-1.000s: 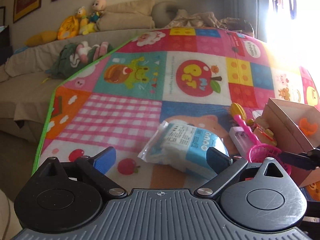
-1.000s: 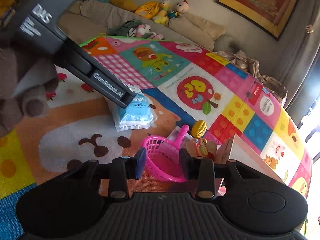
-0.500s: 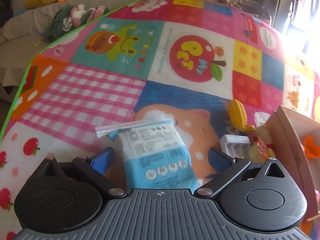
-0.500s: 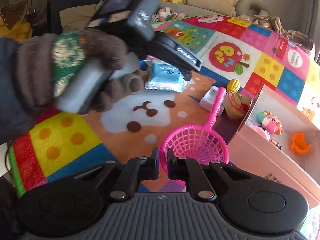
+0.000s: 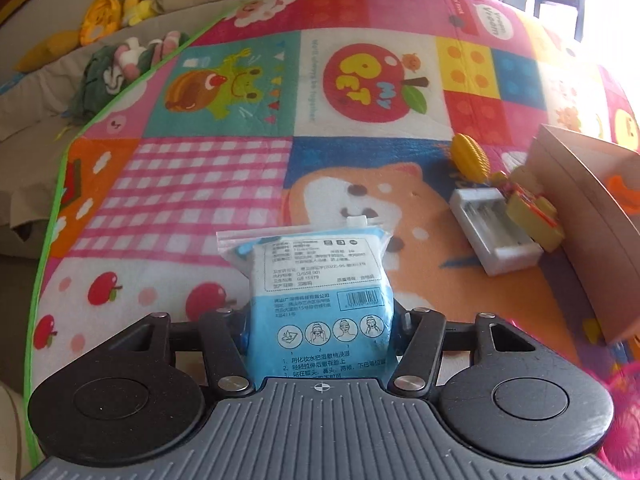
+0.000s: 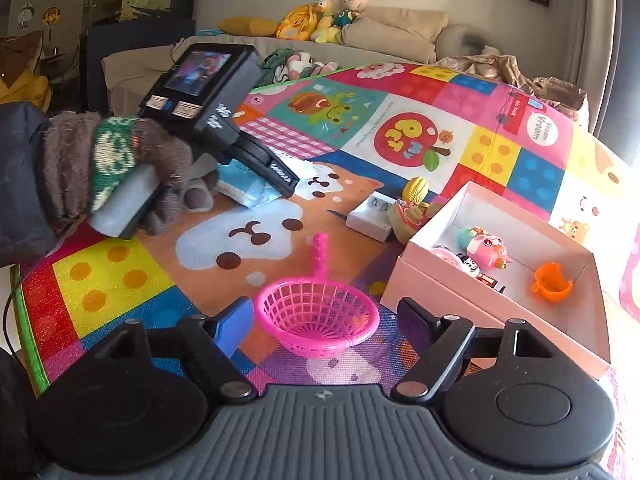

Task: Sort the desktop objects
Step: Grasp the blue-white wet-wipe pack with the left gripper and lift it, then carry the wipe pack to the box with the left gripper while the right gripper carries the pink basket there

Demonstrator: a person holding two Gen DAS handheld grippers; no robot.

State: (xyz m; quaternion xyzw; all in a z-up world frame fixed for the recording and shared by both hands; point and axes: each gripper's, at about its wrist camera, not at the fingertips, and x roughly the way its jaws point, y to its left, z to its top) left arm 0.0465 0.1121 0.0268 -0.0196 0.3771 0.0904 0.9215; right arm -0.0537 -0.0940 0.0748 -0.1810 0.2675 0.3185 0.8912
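Note:
My left gripper (image 5: 320, 332) is shut on a blue-and-white packet in a clear zip bag (image 5: 316, 284), which lies on the colourful play mat (image 5: 200, 184). The same packet (image 6: 248, 188) shows under the left gripper in the right wrist view. My right gripper (image 6: 326, 322) is open, its fingers either side of a pink toy basket with a handle (image 6: 316, 316) that rests on the mat. An open pink box (image 6: 500, 280) to the right holds small toys and an orange cup (image 6: 552, 282).
A white battery holder (image 5: 494, 230), a yellow corn toy (image 5: 470, 156) and a small yellow-red toy (image 5: 532, 210) lie beside the box wall (image 5: 592, 220). A sofa with plush toys (image 6: 328, 20) stands behind the mat. The mat's green edge (image 5: 48, 240) runs on the left.
My left gripper moved forward over the packet and closed on it. My right gripper, shut half a second ago, opened, and the pink basket now sits on the mat between its fingers.

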